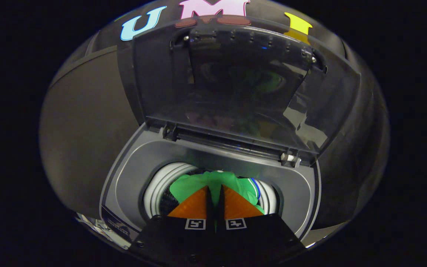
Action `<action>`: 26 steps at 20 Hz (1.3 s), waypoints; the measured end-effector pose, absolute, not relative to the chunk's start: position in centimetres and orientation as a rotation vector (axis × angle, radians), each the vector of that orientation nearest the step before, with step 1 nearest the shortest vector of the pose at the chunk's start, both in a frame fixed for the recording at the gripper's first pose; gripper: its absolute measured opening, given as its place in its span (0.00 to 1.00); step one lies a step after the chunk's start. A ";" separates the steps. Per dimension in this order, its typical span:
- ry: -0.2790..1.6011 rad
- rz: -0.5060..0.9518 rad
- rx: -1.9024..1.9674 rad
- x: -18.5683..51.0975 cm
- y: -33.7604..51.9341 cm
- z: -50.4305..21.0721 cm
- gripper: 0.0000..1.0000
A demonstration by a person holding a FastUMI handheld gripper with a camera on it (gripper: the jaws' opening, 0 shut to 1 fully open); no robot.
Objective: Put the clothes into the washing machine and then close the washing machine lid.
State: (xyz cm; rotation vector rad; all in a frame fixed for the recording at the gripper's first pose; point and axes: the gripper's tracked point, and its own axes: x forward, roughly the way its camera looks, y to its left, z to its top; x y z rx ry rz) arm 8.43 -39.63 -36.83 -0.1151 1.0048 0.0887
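Dim booth, fisheye bending the edges; pale glare streaks the raised lid (235,92), the drum opening (158,189) is brighter.

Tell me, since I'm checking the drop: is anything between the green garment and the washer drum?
Nothing visible. The gripper pinches the green garment right over the open drum, and the lid is raised behind it.
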 end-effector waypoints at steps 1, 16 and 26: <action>1.017 0.084 -0.117 8.3 -39.7 -37.2 0.05; 1.114 0.026 -0.011 7.2 -39.1 -40.3 1.00; 1.056 0.017 -0.040 6.6 -38.8 -37.8 1.00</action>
